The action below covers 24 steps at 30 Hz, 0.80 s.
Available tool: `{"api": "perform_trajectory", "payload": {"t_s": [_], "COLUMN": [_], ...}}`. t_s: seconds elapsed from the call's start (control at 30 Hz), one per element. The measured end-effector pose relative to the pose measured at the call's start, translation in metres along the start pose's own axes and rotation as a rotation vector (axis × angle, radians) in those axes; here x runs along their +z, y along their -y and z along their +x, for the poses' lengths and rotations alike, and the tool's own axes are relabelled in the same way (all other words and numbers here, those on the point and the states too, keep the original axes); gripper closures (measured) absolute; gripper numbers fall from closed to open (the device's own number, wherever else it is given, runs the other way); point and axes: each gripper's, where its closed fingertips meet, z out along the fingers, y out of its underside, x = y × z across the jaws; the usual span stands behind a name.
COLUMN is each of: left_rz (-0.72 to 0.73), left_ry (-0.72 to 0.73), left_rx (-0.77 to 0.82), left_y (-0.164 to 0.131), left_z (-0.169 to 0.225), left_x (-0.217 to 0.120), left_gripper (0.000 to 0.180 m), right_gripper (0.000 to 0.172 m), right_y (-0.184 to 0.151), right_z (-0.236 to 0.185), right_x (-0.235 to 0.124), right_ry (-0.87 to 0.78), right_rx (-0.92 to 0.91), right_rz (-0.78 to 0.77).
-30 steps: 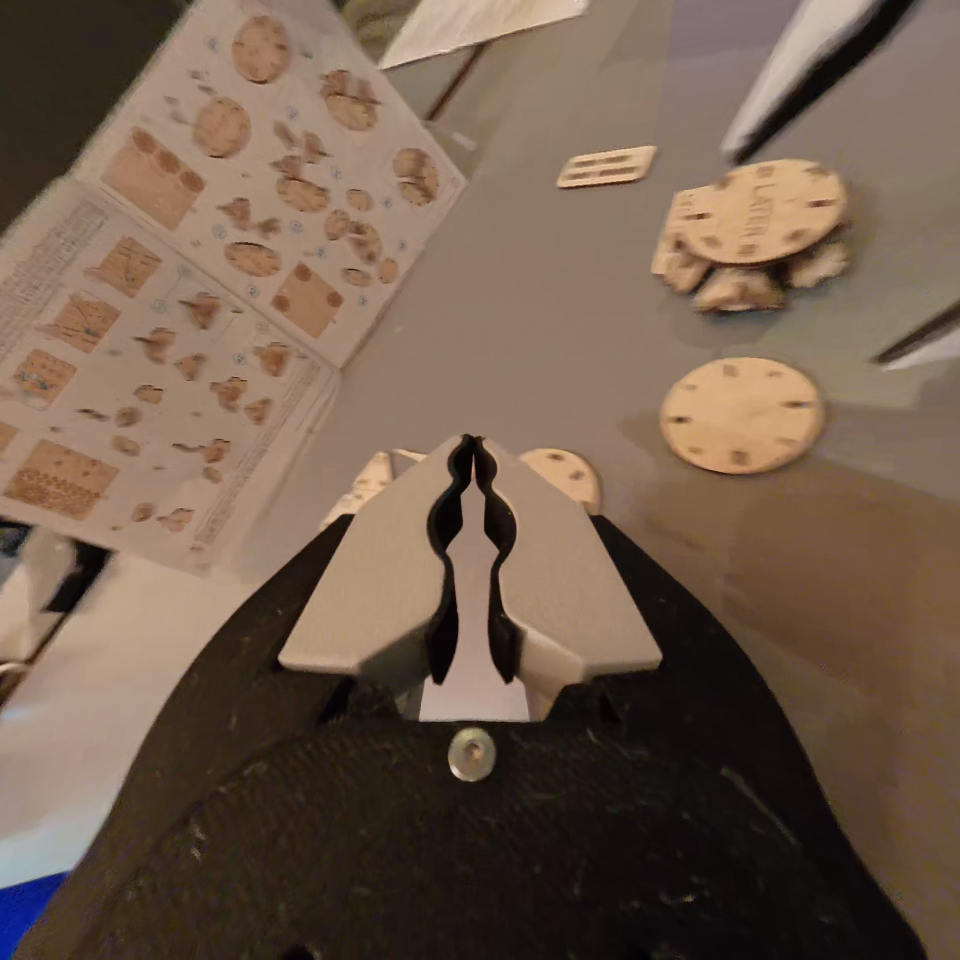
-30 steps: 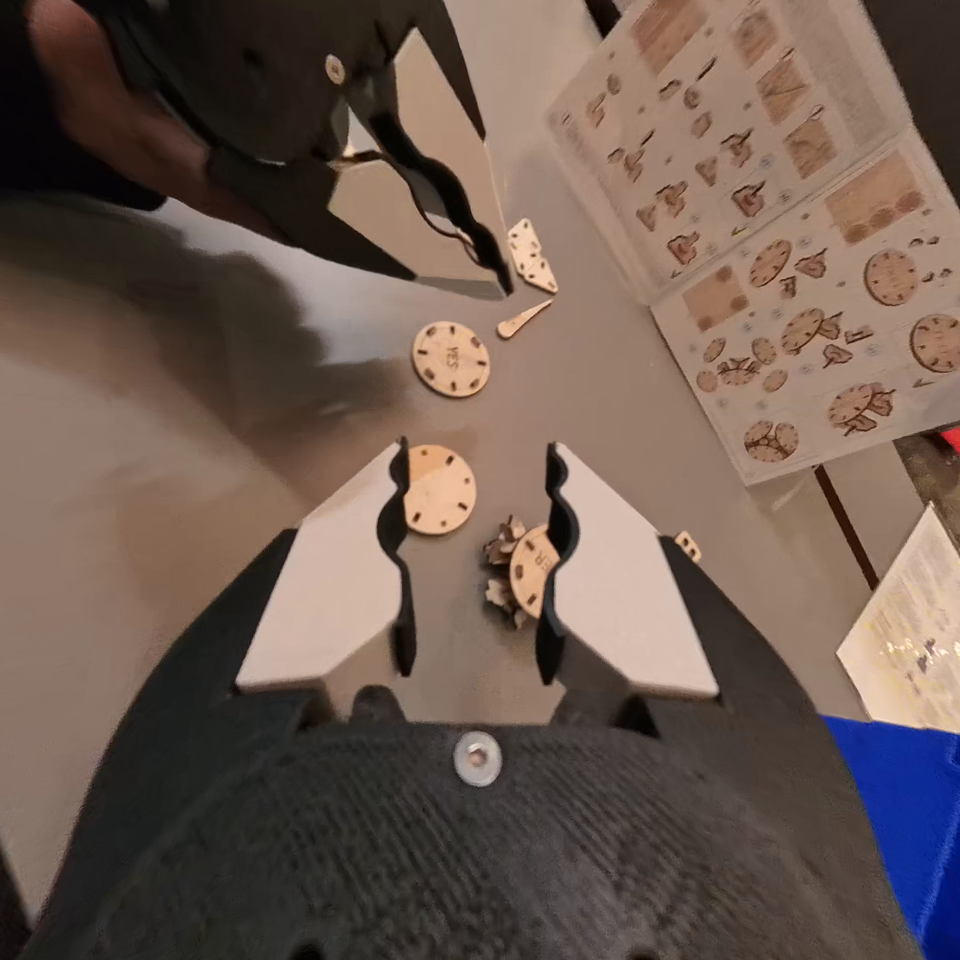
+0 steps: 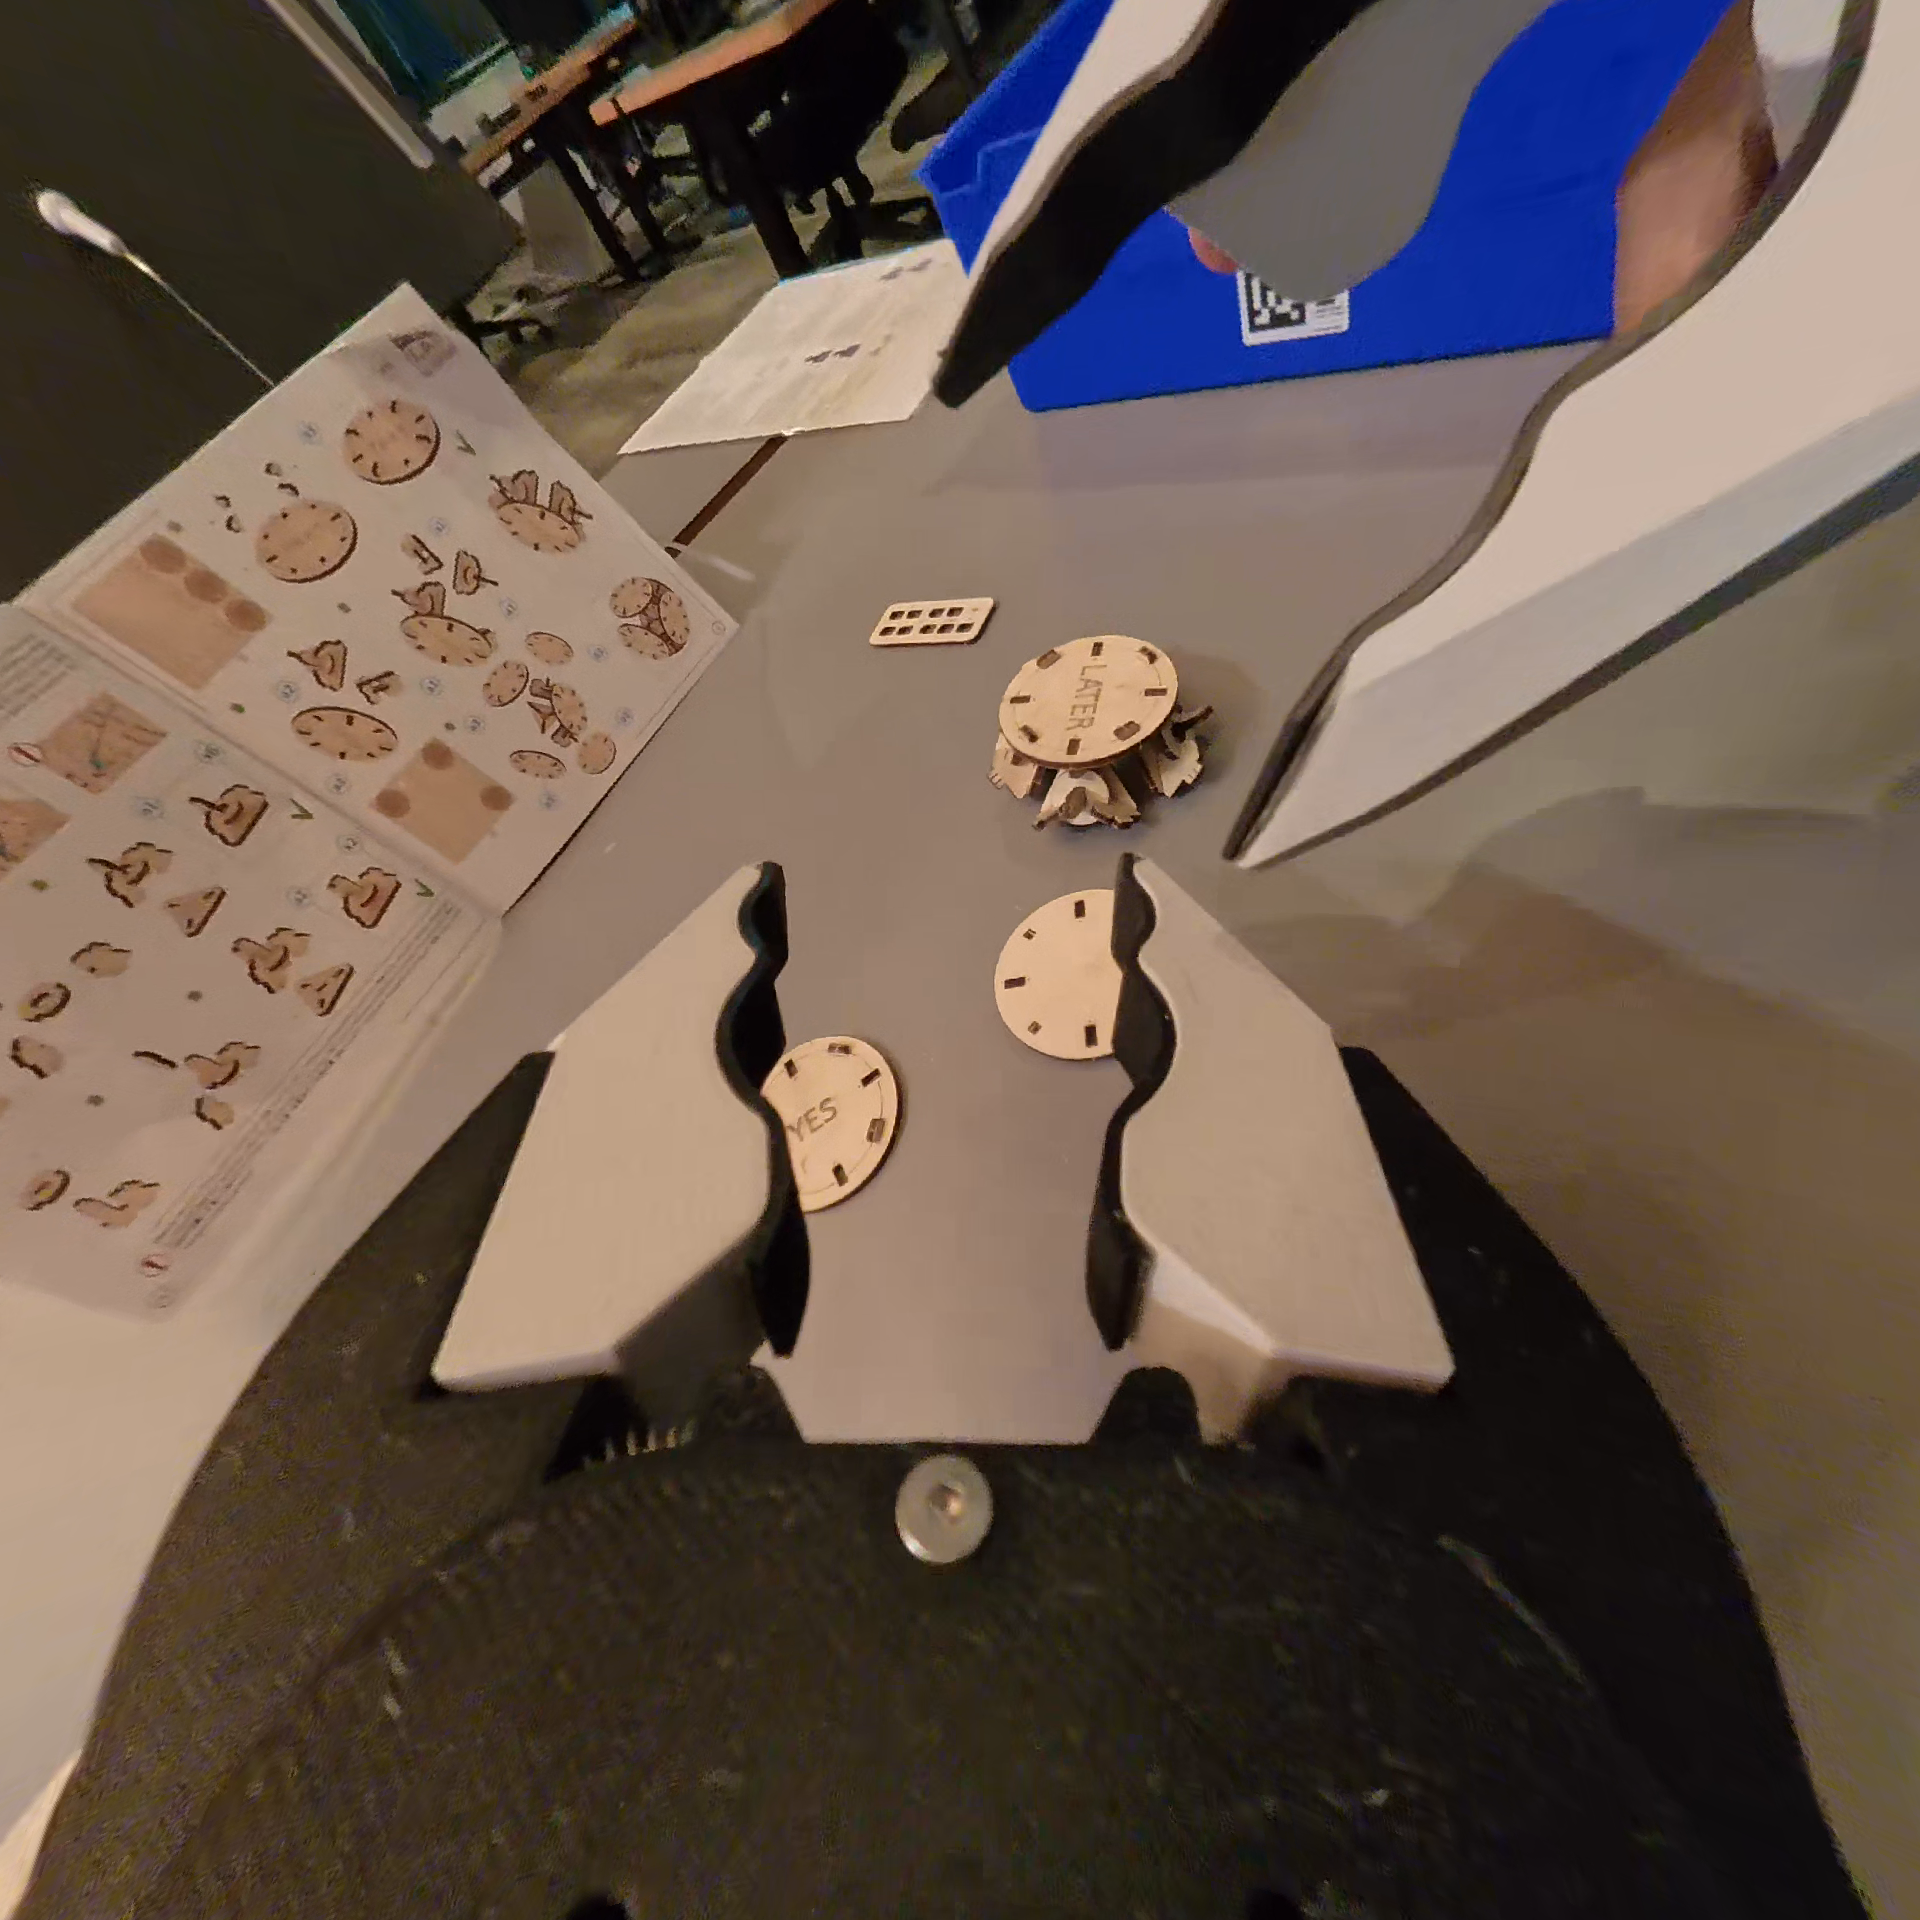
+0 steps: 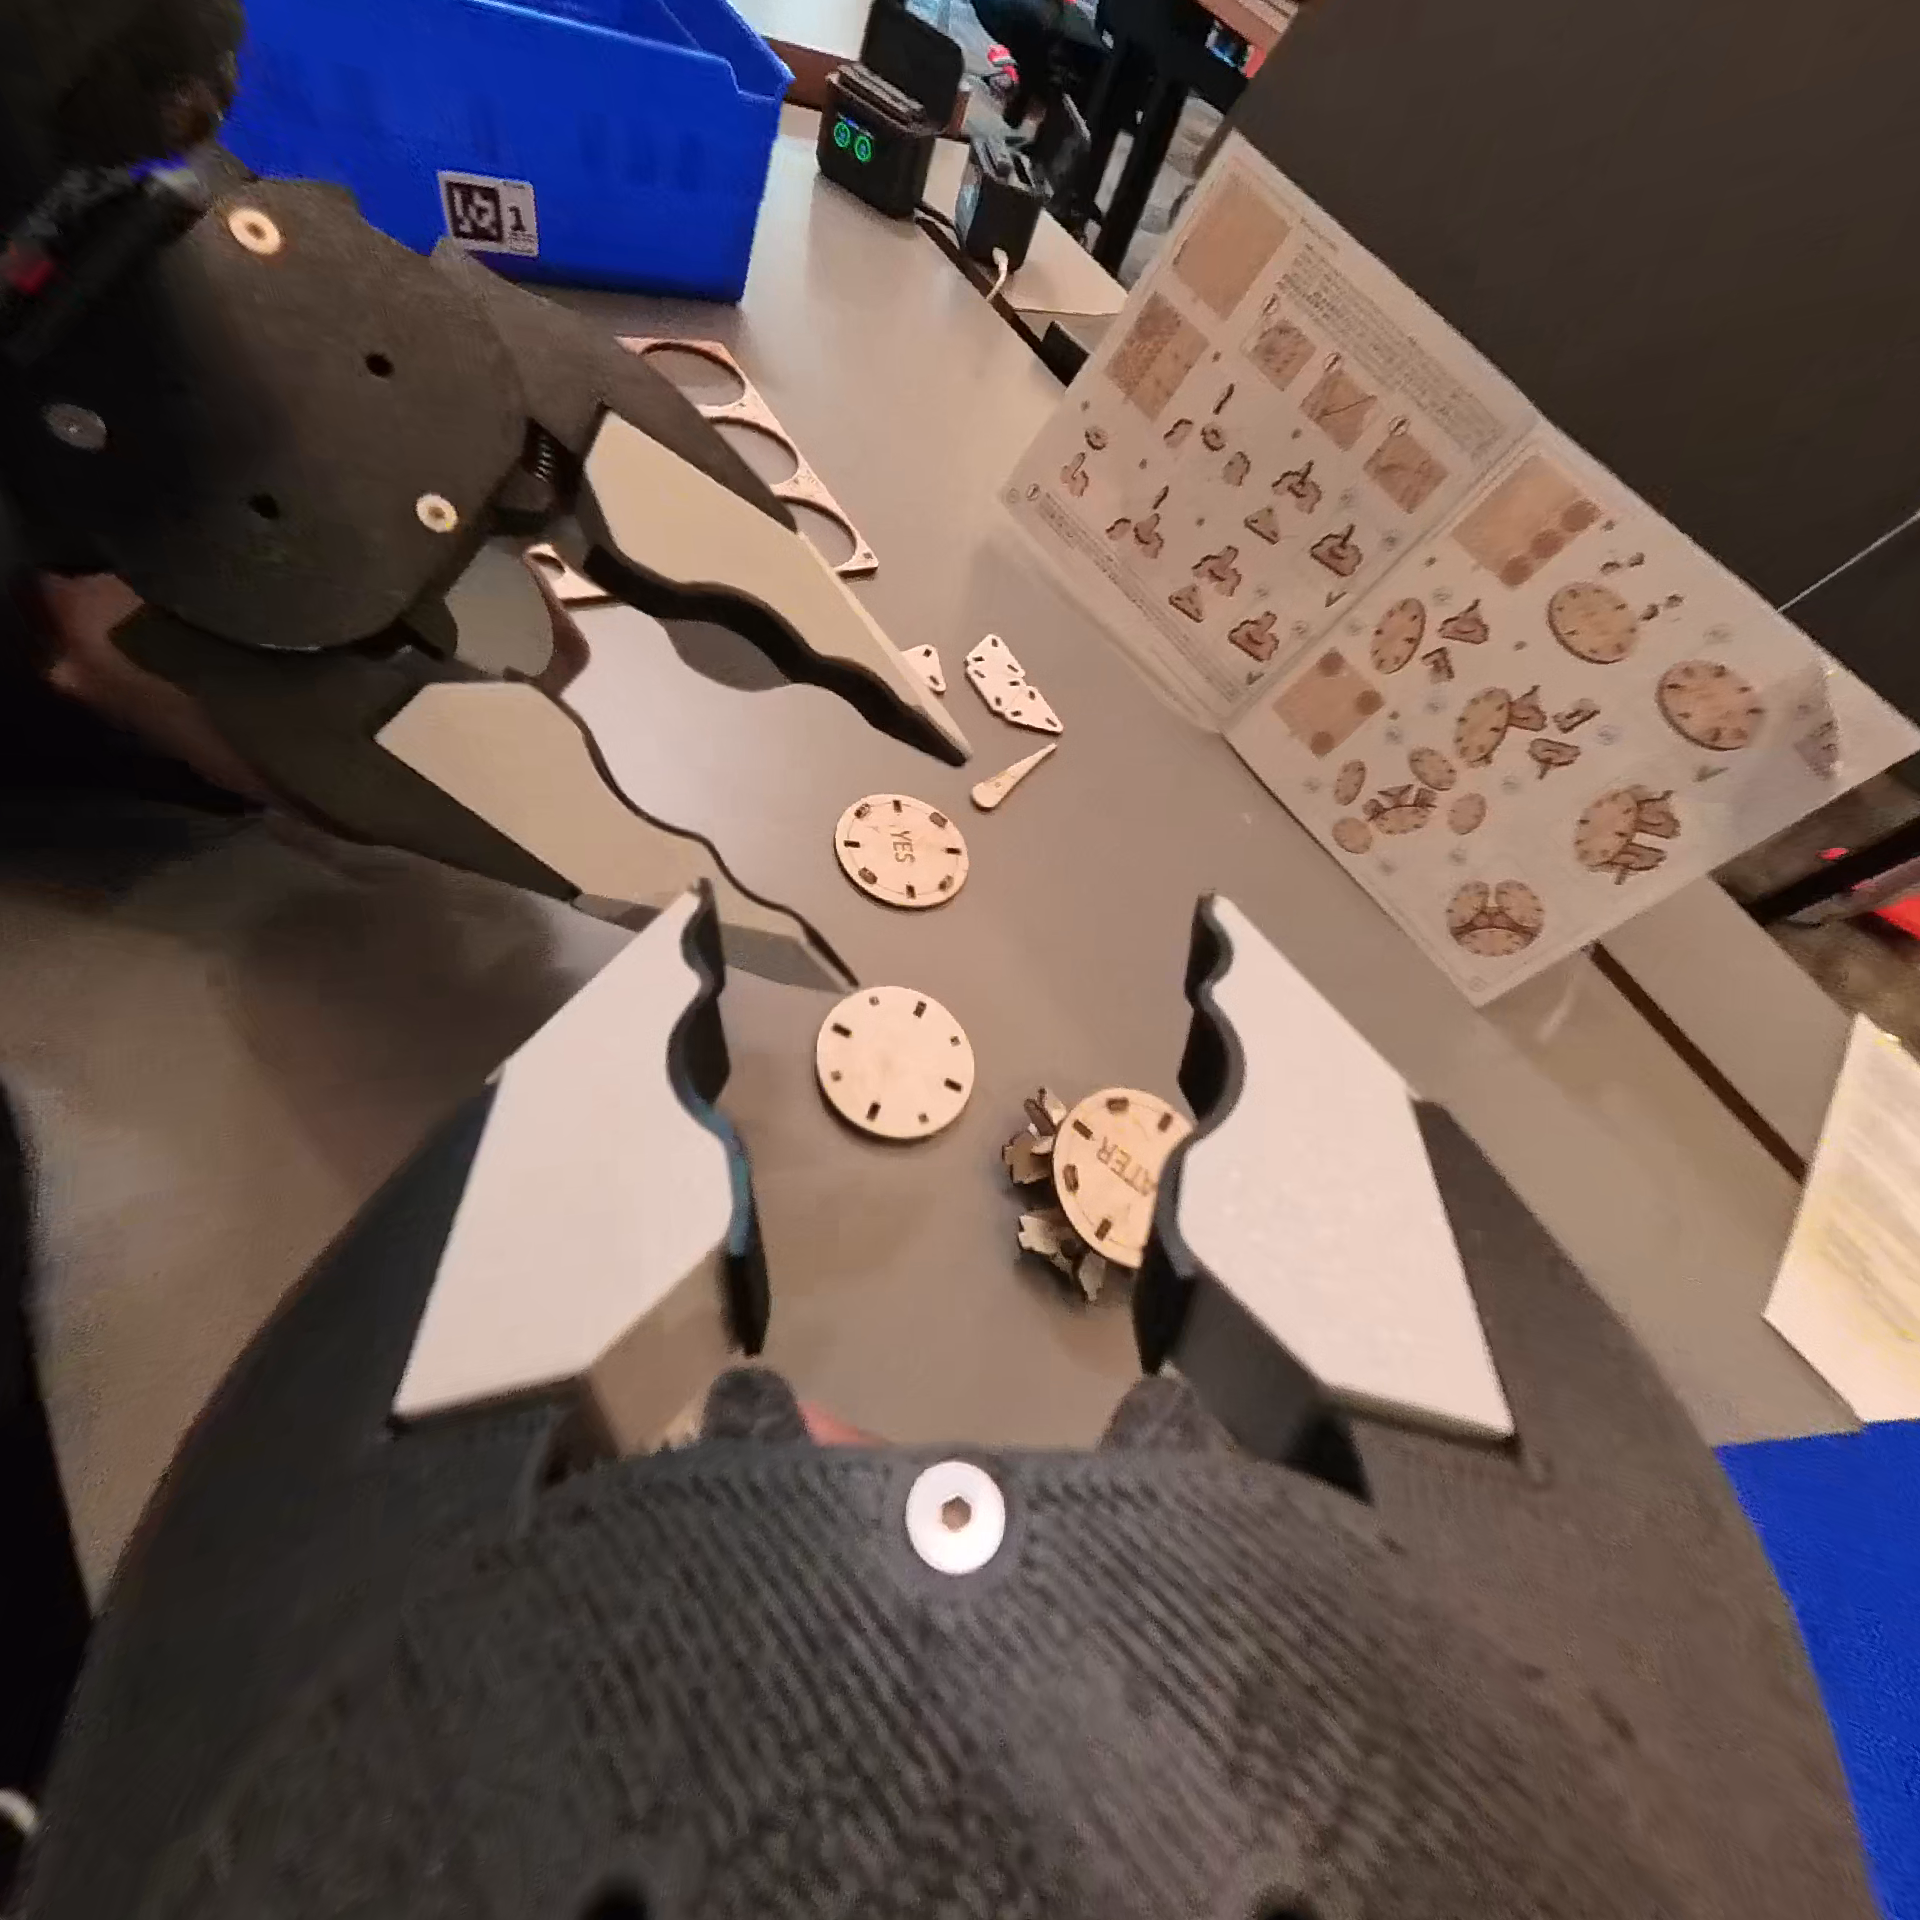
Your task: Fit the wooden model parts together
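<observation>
My left gripper (image 3: 948,871) is open and holds nothing; it hovers over the grey table (image 3: 883,790). Below it lie an engraved wooden disc (image 3: 836,1122) by the left finger and a plain slotted disc (image 3: 1060,977) by the right finger. Beyond stands a part-built wooden piece topped by another engraved disc (image 3: 1091,696). My right gripper (image 4: 954,899) is open and holds nothing. The plain disc (image 4: 894,1062) lies on the table between its fingers, and the part-built piece (image 4: 1101,1174) is by its right finger. The left gripper's fingers (image 4: 727,644) straddle the engraved disc (image 4: 901,850).
A folded instruction sheet (image 3: 312,727) lies at the left, shown at the right in the right wrist view (image 4: 1455,623). A small slotted plate (image 3: 930,623), a pointer piece (image 4: 1013,779), triangular pieces (image 4: 1013,686), a cut-out wooden sheet (image 4: 748,426) and a blue bin (image 4: 520,104) are on the table. The tips of one gripper are about 6 centimetres away from the tips of the other. The small slotted plate (image 3: 930,623) sits 20 centimetres or so from the ends of my right fingers.
My left gripper went from shut to open and drew back, so both loose discs now show under it. My right gripper opened wider. The discs have not moved.
</observation>
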Motion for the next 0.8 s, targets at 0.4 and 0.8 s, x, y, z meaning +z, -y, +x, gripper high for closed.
{"api": "perform_trajectory", "payload": {"t_s": [0.4,0.8], "left_rz": [-0.056,-0.078], "left_ry": [-0.107,-0.133], "left_rx": [-0.080,-0.093], "left_y": [-0.020,-0.028], "left_z": [0.012,0.015], "left_x": [0.018,0.022], "left_gripper": [0.110,0.110], "right_gripper": [0.087,0.091], "right_y": [0.006,-0.006], "right_z": [0.017,0.016], "right_x": [0.014,0.026], "right_ry": [-0.055,0.023], "right_rx": [0.012,0.122], "right_rz": [0.214,0.260]}}
